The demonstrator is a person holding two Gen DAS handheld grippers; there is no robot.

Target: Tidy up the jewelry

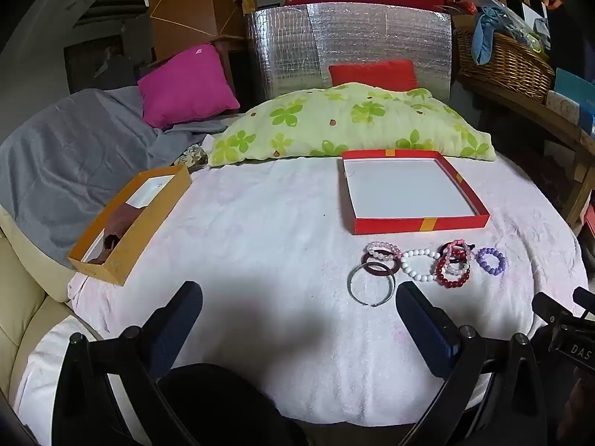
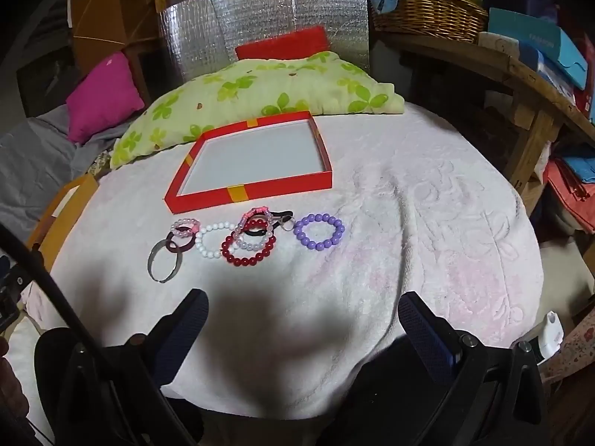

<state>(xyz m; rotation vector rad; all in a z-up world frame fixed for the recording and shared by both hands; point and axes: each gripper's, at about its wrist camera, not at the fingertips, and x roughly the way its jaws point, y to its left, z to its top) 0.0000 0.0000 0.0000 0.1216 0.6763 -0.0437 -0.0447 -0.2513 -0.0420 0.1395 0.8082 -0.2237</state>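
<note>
Several bracelets lie in a row on the white blanket: a silver bangle [image 1: 372,285] [image 2: 165,260], a white bead bracelet [image 1: 420,264] [image 2: 214,241], a dark red bead bracelet [image 1: 452,273] [image 2: 248,249] and a purple bead bracelet [image 1: 491,260] [image 2: 319,231]. Behind them lies a shallow red box [image 1: 420,223] [image 2: 256,189], empty with a white floor. My left gripper [image 1: 299,297] is open and empty, just in front and left of the bangle. My right gripper [image 2: 303,303] is open and empty, in front of the row.
An orange box [image 1: 122,245] [image 2: 80,189] with dark red items lies at the left edge of the blanket. A green flowered pillow [image 1: 349,122] [image 2: 260,89] lies behind the red box. A wooden shelf with a wicker basket [image 1: 502,59] [image 2: 427,11] stands at the right.
</note>
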